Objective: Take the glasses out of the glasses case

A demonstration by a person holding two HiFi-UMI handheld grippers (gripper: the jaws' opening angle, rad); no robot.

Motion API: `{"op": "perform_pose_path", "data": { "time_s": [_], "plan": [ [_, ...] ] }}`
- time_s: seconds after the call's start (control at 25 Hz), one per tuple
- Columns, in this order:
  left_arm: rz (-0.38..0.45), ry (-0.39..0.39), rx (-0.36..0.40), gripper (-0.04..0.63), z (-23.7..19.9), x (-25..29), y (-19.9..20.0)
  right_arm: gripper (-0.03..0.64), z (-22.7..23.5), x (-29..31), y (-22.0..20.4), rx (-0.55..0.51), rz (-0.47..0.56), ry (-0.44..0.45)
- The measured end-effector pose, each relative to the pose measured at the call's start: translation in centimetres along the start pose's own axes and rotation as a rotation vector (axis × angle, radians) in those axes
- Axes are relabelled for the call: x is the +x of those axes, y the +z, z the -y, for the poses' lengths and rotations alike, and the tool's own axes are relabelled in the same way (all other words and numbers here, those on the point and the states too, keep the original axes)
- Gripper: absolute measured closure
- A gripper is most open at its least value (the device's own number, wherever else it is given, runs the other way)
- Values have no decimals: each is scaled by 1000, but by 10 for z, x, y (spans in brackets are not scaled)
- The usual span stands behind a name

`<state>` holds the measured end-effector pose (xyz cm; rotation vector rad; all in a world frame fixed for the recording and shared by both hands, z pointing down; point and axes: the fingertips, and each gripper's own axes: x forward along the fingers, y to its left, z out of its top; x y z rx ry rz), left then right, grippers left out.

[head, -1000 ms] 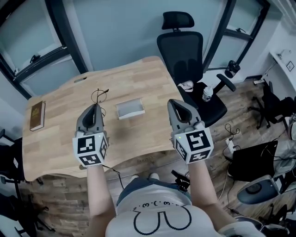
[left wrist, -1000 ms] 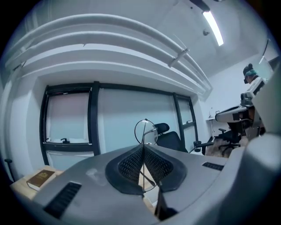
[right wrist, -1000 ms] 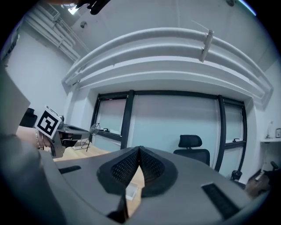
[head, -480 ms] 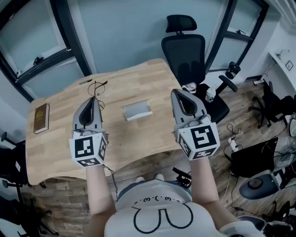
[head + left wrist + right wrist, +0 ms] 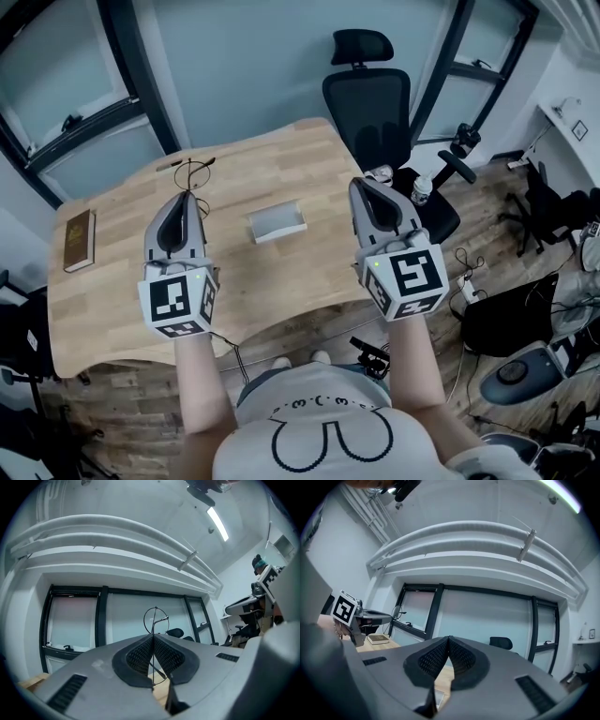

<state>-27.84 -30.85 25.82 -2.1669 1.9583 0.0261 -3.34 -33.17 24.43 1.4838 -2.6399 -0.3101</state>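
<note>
Glasses [image 5: 194,173]: round, thin wire frame, already out of the case and held in the air over the far left of the desk [image 5: 272,281]. The left claw [image 5: 187,196] is pinched shut on the frame wire, with one lens standing up past its tips. Judged light, springy and easily bent, with lenses prone to scratches; best gripped gently on the rim or bridge wire, never on the glass. Case [image 5: 277,223]: small, grey, lying mid-desk, well apart from both claws. Right claw [image 5: 364,187]: pads together, nothing between them, raised near the desk's right edge.
</note>
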Motion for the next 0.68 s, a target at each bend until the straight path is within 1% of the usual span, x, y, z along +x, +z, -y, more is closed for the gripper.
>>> {"op": "perform_pose_path", "data": {
  "time_s": [0.28, 0.68],
  "plan": [
    [-13, -6, 12, 577, -5, 1, -5, 566, -1, 5, -2, -11, -18, -12],
    [-23, -22, 28, 577, -1, 2, -9, 566, -4, 5, -8, -24, -29, 1]
  ]
}}
